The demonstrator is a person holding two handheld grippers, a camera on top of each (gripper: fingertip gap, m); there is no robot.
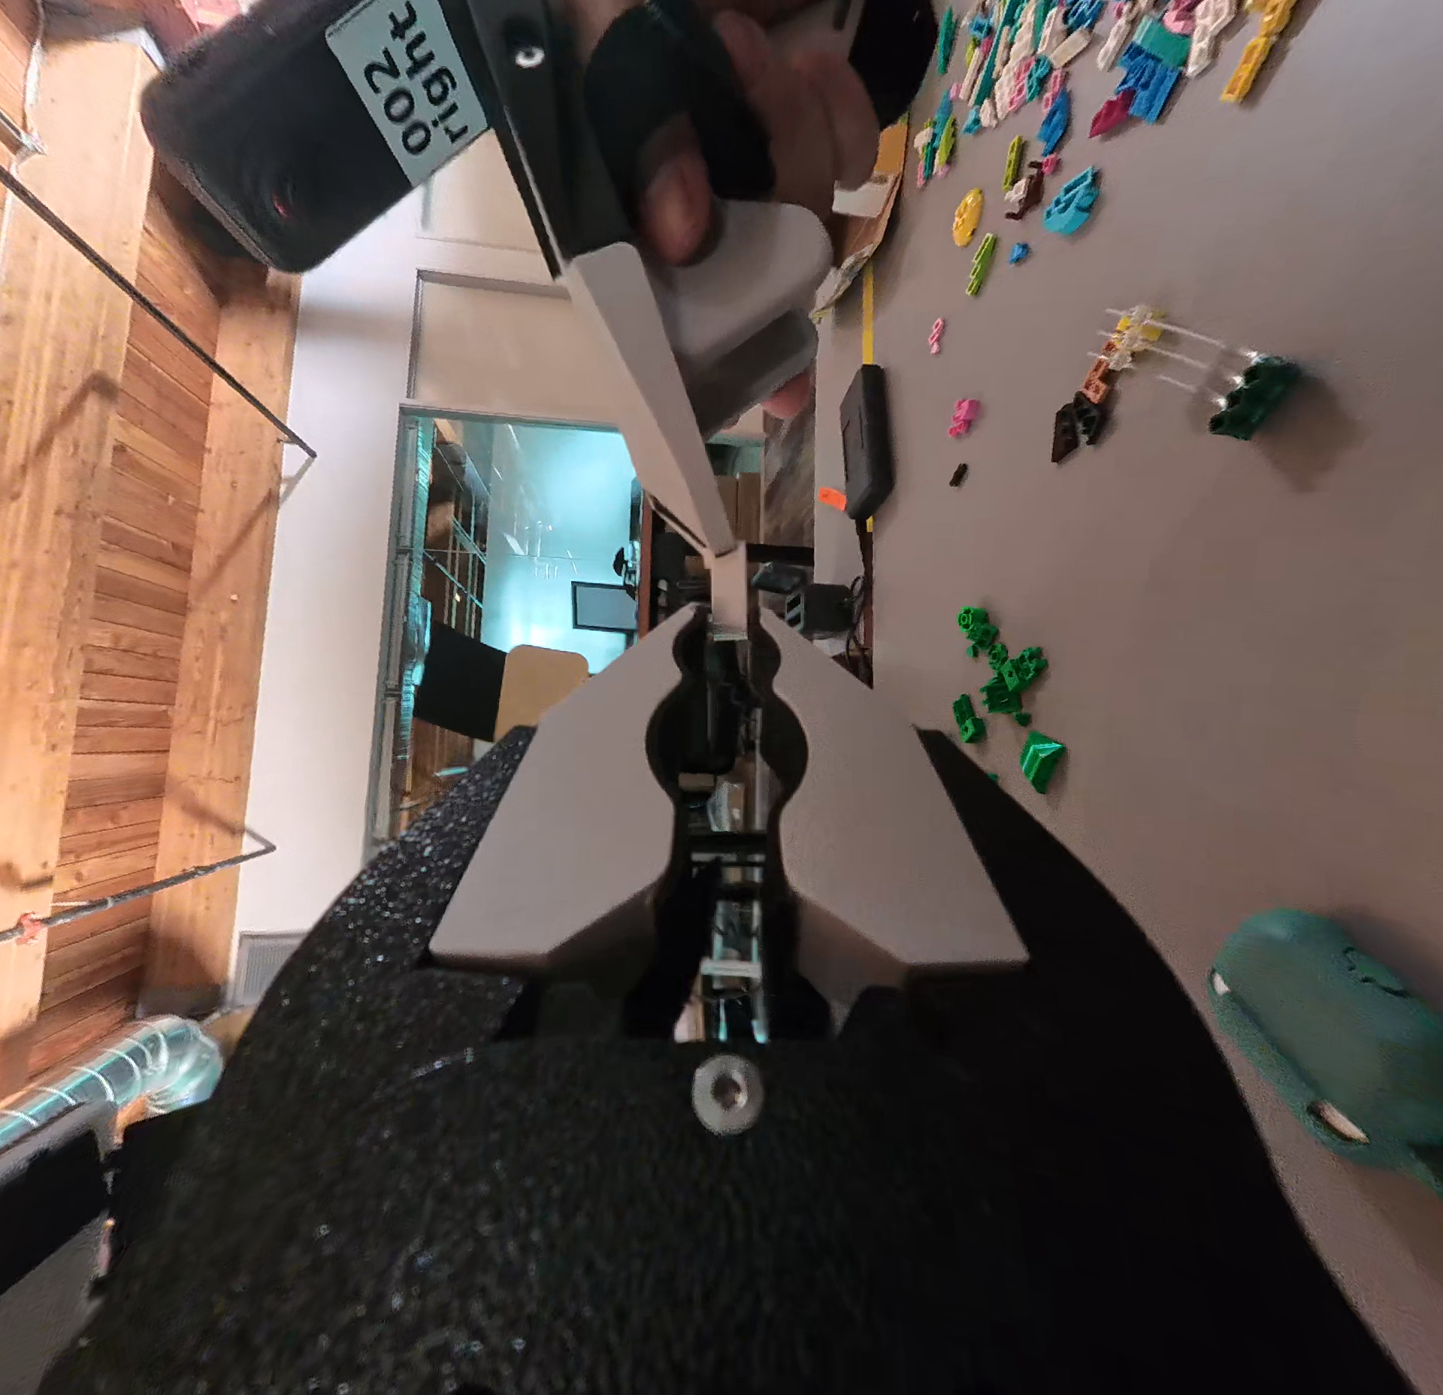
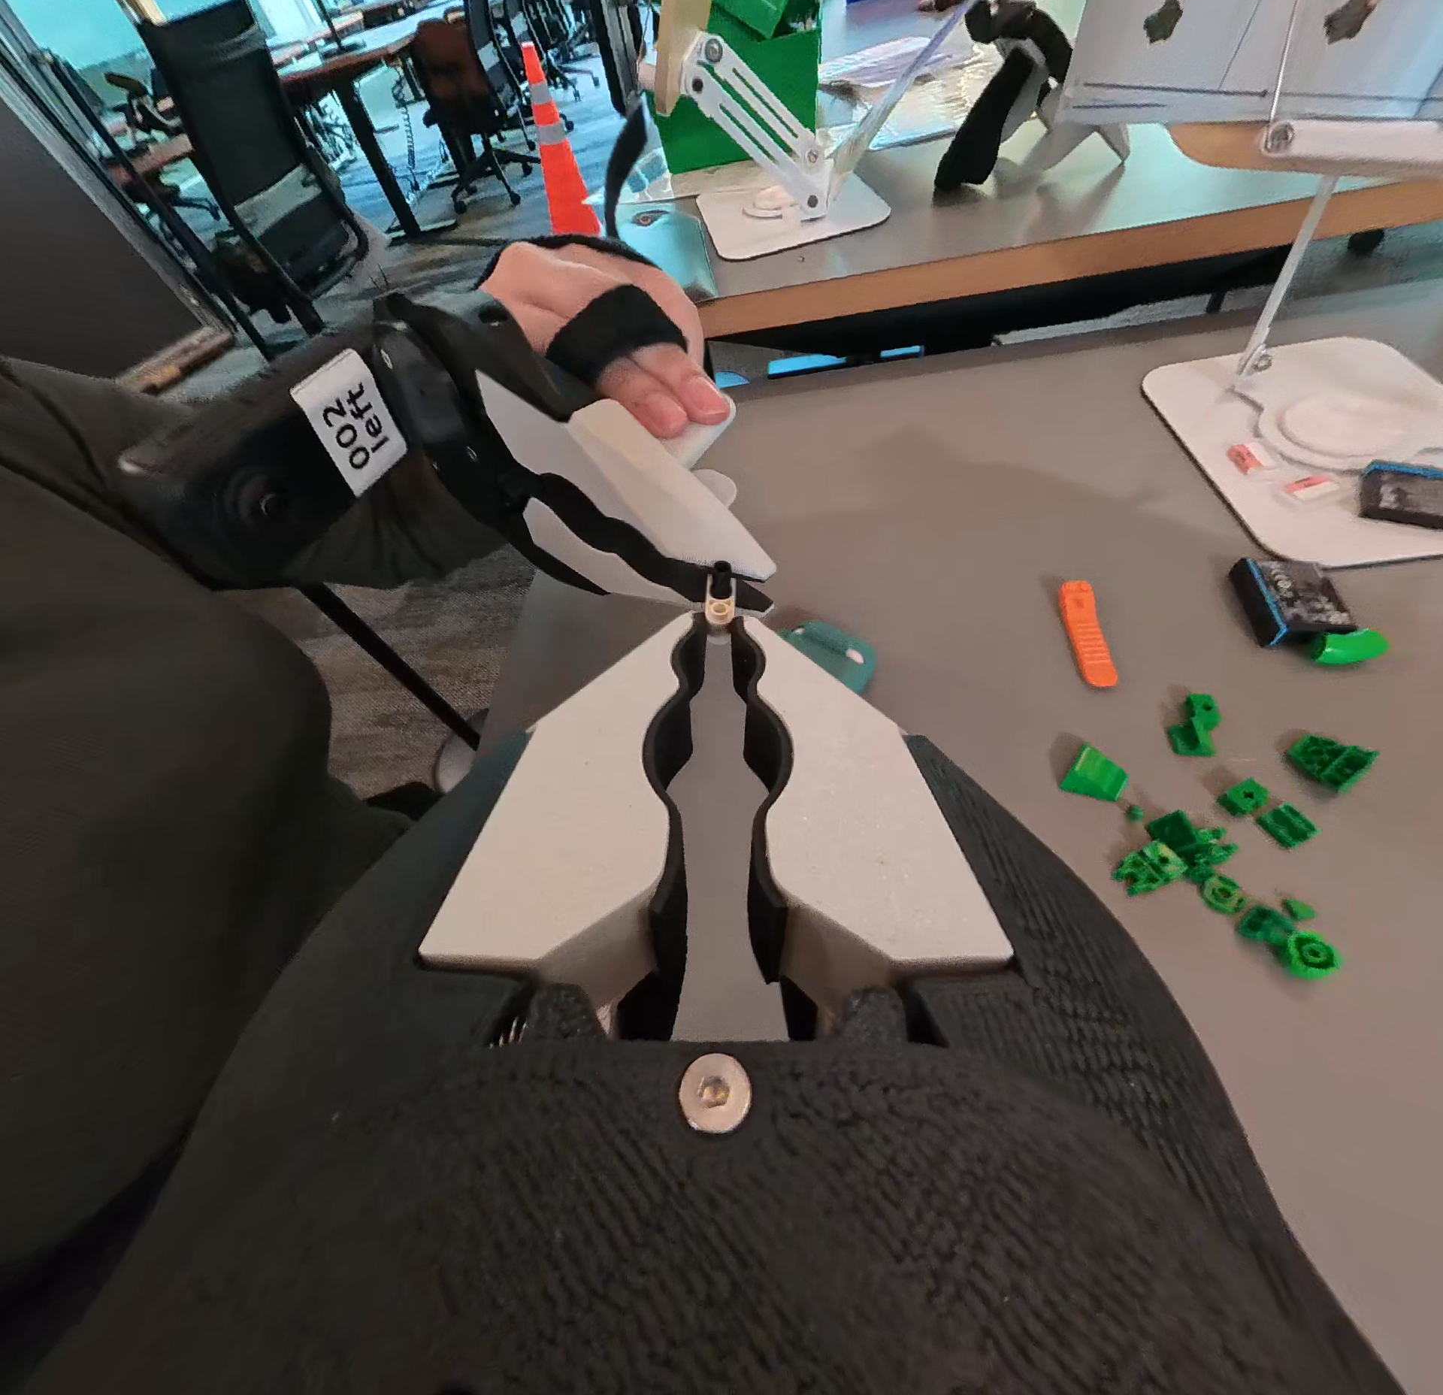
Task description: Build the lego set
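My right gripper [image 2: 718,622] is shut on a small tan piece [image 2: 717,608] and holds it above the grey table [image 2: 937,498]. A short black pin [image 2: 722,573] stands up out of that piece. My left gripper [image 2: 756,588] comes in from the left, and its nearly closed tips sit on the pin. In the left wrist view my left gripper [image 1: 730,625] points at the right gripper [image 1: 726,577], tips meeting tips, and the small pieces are mostly hidden. Loose green bricks [image 2: 1202,850] lie on the table to the right.
An orange brick separator [image 2: 1088,643], black and blue boxes [image 2: 1292,600] and a white stand base [image 2: 1288,452] lie beyond the green bricks. A teal object [image 1: 1327,1029], a dark green build with clear stalks [image 1: 1249,397] and many coloured bricks [image 1: 1093,45] are on the table. The grippers are tip to tip, or close to it.
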